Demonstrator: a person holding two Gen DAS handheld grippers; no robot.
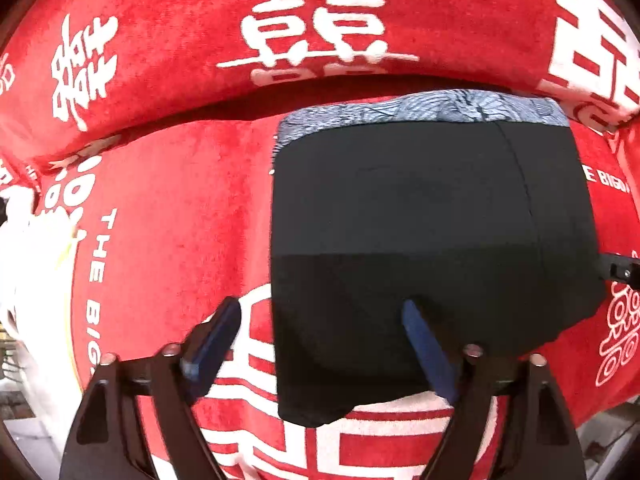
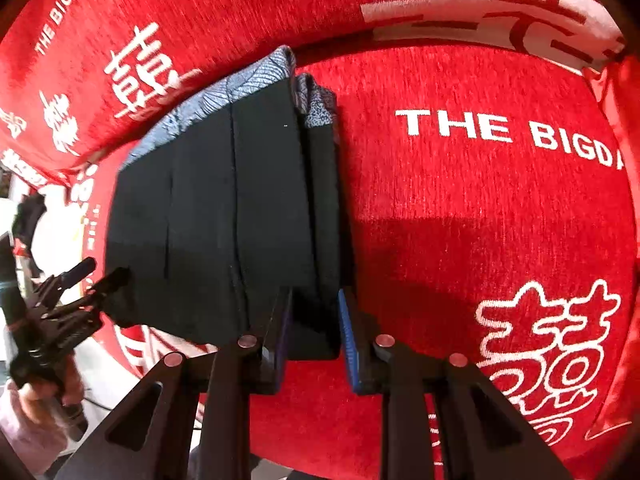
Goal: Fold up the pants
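Note:
Black pants (image 1: 420,220) lie folded into a compact rectangle on a red seat cushion (image 1: 168,208), with the blue-grey patterned waistband (image 1: 400,110) at the far end. My left gripper (image 1: 320,312) stands open over the pants' near left edge, one blue pad on the cushion side and the other over the black cloth. In the right wrist view the pants (image 2: 220,208) show stacked layers at their right side. My right gripper (image 2: 314,320) is closed on that folded right edge, and black cloth fills the narrow gap between its pads. The left gripper (image 2: 100,276) shows at the pants' left side.
The red cover with white characters and lettering spans the seat (image 2: 480,220) and the back cushion (image 1: 280,20) right behind the waistband. A white object (image 1: 24,260) sits off the seat's left end. A person's hand (image 2: 40,400) holds the left gripper's handle.

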